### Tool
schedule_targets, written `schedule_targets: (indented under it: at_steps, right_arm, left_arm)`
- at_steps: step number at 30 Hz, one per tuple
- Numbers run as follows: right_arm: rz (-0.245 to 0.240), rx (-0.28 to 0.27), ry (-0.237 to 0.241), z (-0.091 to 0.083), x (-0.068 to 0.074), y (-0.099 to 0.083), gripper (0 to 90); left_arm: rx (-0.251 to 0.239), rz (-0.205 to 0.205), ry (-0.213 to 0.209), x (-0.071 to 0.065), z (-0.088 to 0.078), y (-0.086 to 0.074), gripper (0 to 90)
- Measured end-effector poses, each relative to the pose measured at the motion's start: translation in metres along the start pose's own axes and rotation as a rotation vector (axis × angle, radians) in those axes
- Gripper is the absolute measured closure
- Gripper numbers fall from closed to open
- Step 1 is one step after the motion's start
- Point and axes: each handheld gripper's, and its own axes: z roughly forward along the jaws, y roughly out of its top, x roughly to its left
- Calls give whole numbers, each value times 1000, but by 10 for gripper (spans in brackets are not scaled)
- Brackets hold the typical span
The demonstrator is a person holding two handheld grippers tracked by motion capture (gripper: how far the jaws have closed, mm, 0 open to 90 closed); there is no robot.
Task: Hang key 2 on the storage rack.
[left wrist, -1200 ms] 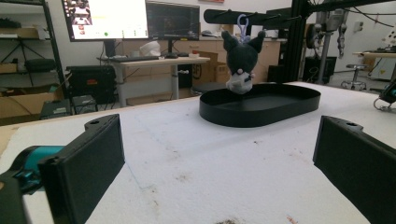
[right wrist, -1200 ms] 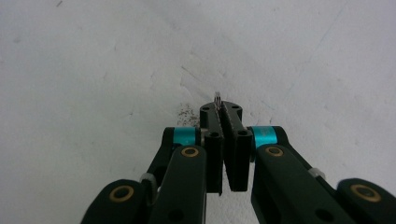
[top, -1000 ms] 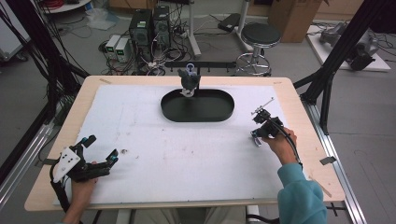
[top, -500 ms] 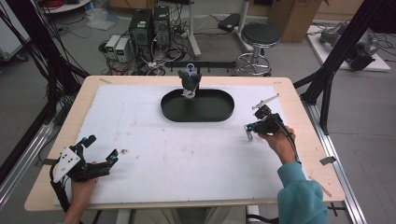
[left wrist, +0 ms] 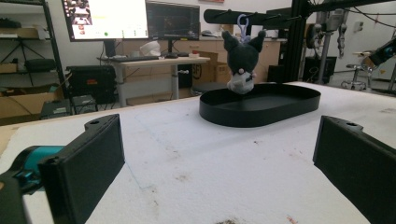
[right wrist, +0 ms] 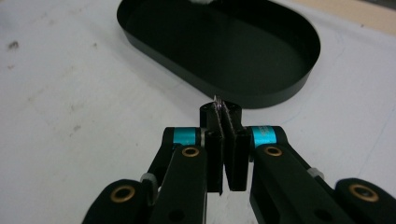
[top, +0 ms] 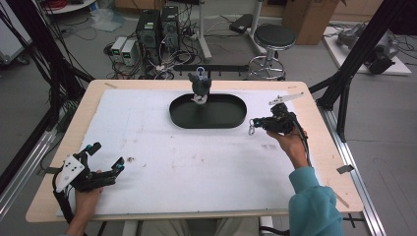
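High view: the plush toy (top: pixel 200 87) was seen at the far rim of the black tray (top: pixel 231 118), mid-counter.

Left gripper view: the left gripper (left wrist: pixel 219 154) was held with jaws wide apart.

Right gripper view: the right gripper (right wrist: pixel 226 154) was clamped on a thin metal piece (right wrist: pixel 217 103), which could have slipped from so slight a hold.

The desk (top: pixel 314 147) was wooden and a white sheet (top: pixel 196 162) covered most of it. A black oval tray (top: pixel 231 119) lay on the sheet near the far edge.

overhead and claw-mounted views, shared tray (top: pixel 231 120)
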Motion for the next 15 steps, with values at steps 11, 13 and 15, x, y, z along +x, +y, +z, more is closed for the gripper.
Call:
schedule_targets:
  at_steps: [11, 13, 15]
  right_arm:
    - [-7, -68, 13, -3, 3, 16, 887]
    - [-12, -75, 13, -3, 4, 21, 887]
    - [-13, -81, 17, -3, 4, 26, 887]
  left_arm:
    - [1, -1, -1, 0, 0, 0, 23]
    - [0, -1, -2, 0, 0, 0, 23]
    - [0, -1, 0, 0, 0, 0, 23]
